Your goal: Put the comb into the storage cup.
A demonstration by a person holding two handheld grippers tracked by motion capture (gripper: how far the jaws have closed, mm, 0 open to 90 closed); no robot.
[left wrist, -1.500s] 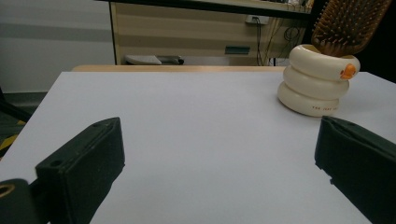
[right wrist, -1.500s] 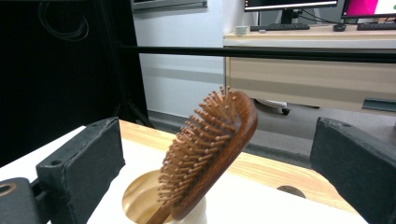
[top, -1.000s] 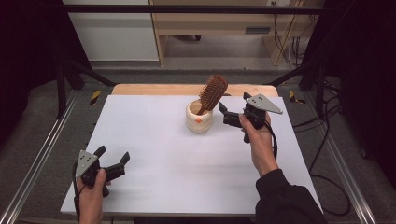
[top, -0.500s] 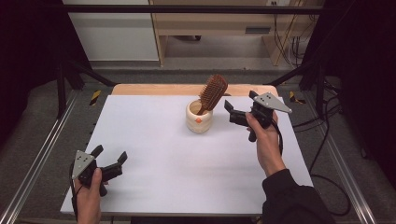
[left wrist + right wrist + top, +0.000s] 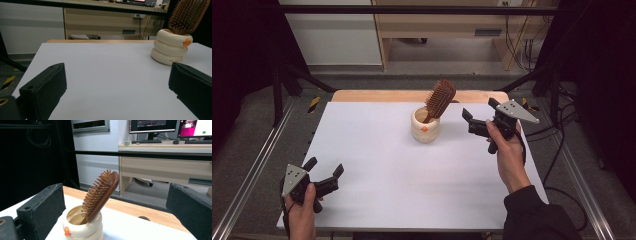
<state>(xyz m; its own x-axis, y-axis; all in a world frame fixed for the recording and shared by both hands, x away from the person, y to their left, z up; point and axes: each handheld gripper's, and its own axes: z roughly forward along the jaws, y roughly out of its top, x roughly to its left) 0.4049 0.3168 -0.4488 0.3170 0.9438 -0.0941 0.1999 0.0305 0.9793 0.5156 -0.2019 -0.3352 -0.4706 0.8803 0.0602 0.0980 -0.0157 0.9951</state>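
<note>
A cream ring-shaped cup (image 5: 425,129) with a small orange mark stands at the back middle of the white table (image 5: 387,170). A brown wooden hairbrush (image 5: 440,99) leans in it, head up and tilted right. My right gripper (image 5: 472,122) hovers open just right of the cup, apart from it, jaws pointing left. In the right gripper view the brush (image 5: 100,195) and cup (image 5: 82,226) sit between the wide jaws of that gripper (image 5: 114,187). My left gripper (image 5: 324,167) is open and holds nothing at the front left corner. The left gripper view shows its own gripper (image 5: 117,72), with the cup (image 5: 171,50) and the brush (image 5: 188,15) far off at right.
A wooden board edge (image 5: 377,95) runs behind the white surface. Metal frame rails (image 5: 257,165) flank the table on both sides. A desk with monitors (image 5: 160,127) stands beyond the table.
My right gripper has drawn back a little to the right, away from the cup and brush. The left gripper has shifted slightly left.
</note>
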